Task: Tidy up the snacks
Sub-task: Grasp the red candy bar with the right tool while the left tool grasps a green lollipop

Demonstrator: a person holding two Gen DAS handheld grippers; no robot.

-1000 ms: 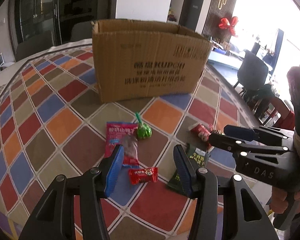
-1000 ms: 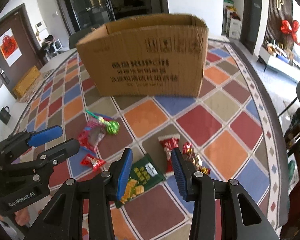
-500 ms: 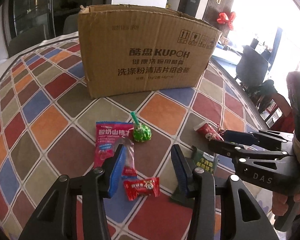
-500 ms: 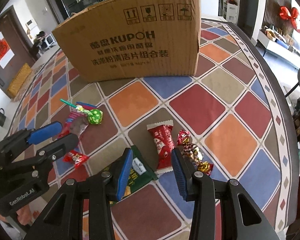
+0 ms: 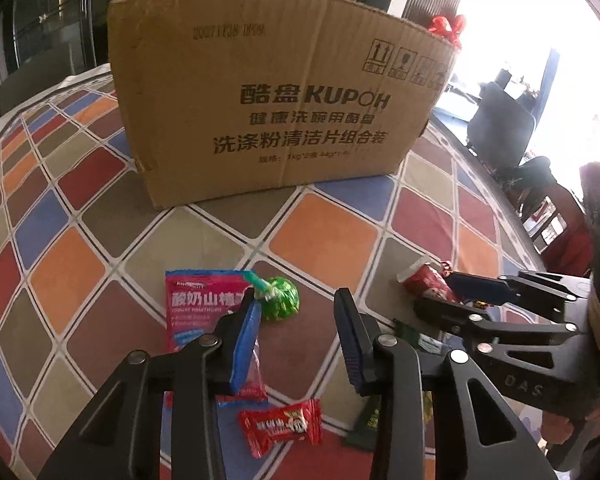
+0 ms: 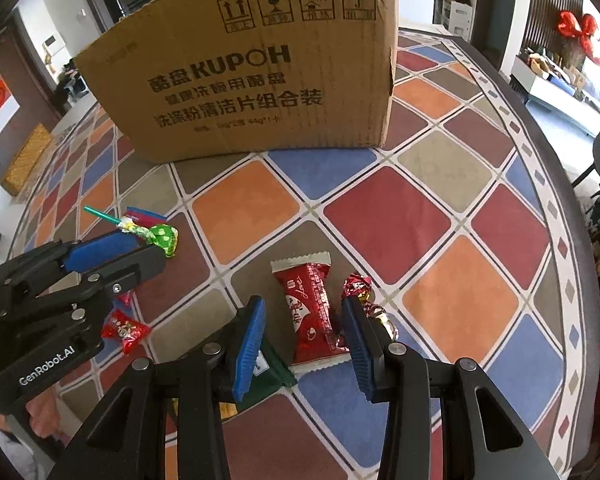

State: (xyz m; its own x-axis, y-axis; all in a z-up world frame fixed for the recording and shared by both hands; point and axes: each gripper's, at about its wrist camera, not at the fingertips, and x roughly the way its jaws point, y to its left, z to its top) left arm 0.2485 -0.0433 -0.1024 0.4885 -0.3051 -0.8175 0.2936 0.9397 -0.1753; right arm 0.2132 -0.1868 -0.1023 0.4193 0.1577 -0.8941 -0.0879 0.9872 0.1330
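Observation:
A brown cardboard box stands on the checked tablecloth; it also shows in the right wrist view. In front of it lie snacks: a pink packet, a green lollipop, a small red candy, a dark green packet. My left gripper is open, low over the lollipop and pink packet. My right gripper is open and straddles a red wafer bar, with foil-wrapped candies by its right finger.
The round table's edge curves close on the right. Chairs stand beyond it. Each gripper shows in the other's view: the right one and the left one.
Both grippers have moved forward and down toward the snacks and box. The right gripper now has the red wafer bar between its fingers. Both stay open.

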